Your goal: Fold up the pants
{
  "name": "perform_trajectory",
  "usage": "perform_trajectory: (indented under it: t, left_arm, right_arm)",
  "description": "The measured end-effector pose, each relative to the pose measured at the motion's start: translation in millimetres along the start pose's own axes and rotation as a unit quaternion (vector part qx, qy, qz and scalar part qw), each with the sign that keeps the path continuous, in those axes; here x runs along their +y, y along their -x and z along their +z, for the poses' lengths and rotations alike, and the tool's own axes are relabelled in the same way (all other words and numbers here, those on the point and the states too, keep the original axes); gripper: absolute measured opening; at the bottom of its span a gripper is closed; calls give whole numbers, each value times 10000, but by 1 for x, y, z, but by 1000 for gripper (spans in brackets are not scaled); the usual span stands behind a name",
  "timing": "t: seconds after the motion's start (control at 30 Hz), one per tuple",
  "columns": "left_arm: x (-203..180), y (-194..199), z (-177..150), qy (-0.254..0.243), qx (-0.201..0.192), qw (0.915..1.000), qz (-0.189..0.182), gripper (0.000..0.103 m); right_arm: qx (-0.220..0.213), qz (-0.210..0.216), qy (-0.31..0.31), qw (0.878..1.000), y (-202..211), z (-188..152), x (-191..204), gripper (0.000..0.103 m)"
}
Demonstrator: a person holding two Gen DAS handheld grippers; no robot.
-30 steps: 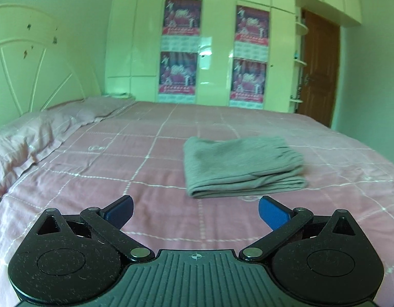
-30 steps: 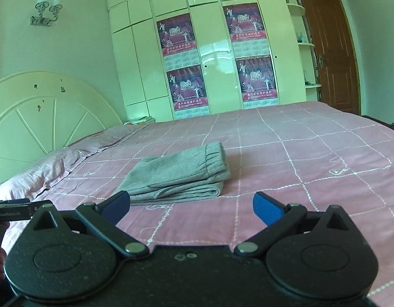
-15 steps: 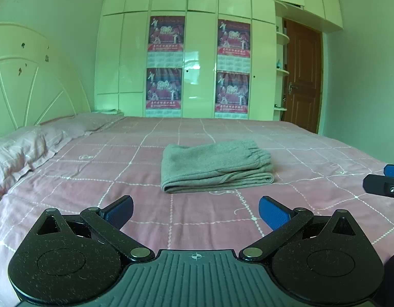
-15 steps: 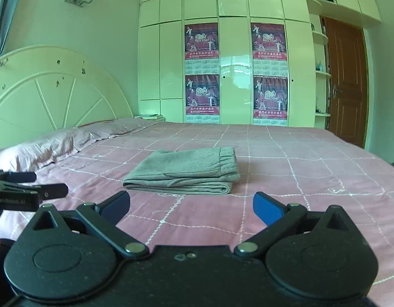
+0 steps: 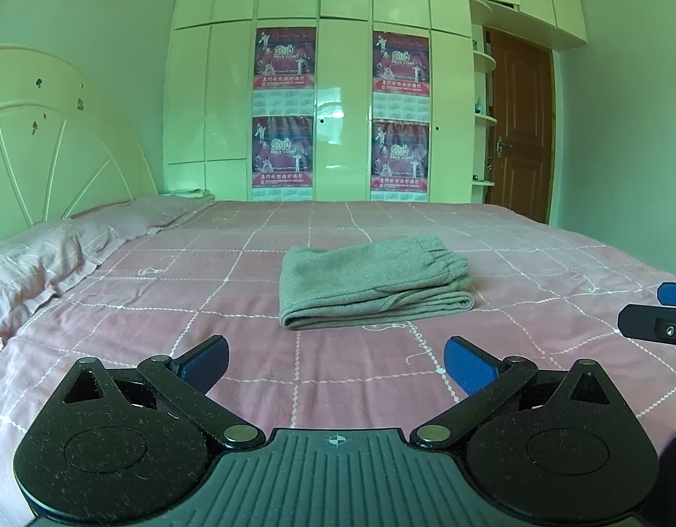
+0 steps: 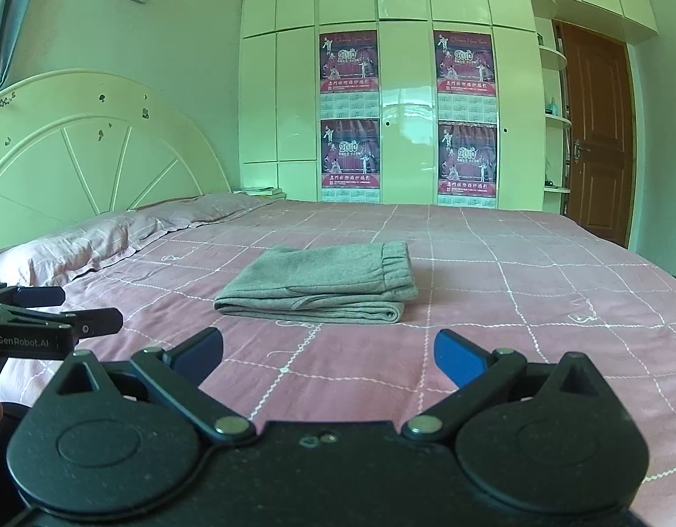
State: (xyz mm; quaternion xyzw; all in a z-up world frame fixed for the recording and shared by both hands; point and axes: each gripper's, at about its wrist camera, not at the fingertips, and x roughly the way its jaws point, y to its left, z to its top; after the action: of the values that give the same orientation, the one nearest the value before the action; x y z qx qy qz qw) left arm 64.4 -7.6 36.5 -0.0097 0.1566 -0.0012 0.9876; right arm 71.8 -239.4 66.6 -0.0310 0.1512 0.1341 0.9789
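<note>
Grey sweatpants (image 5: 373, 281) lie folded into a compact stack near the middle of the bed (image 5: 250, 377), elastic waistband on the right end, folded edge facing the cameras. In the right wrist view the same sweatpants (image 6: 320, 283) sit flat on the pink checked bedspread (image 6: 513, 316), touched by neither tool.

Both claws hang low over the near part of the bed, short of the stack. The left gripper (image 5: 335, 362) has its blue-padded jaws spread wide with nothing between them; the right gripper (image 6: 327, 353) is likewise spread wide and holds nothing. Each shows at the edge of the other's view, side by side and apart.

Pink pillows (image 5: 34, 263) lie along the left beside a cream arched headboard (image 6: 87, 153). Behind the bed stands a cream wardrobe (image 5: 333, 88) bearing four red calendar posters (image 5: 284, 59), with a brown wooden door (image 6: 597, 131) at the right.
</note>
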Motion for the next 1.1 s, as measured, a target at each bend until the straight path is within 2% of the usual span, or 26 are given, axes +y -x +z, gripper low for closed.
perform_trajectory:
  t: [1.1]
  left_arm:
    - [0, -1, -1, -13, 30, 10000, -9, 103]
  right_arm:
    - [29, -8, -94, 10000, 0, 1, -2, 97]
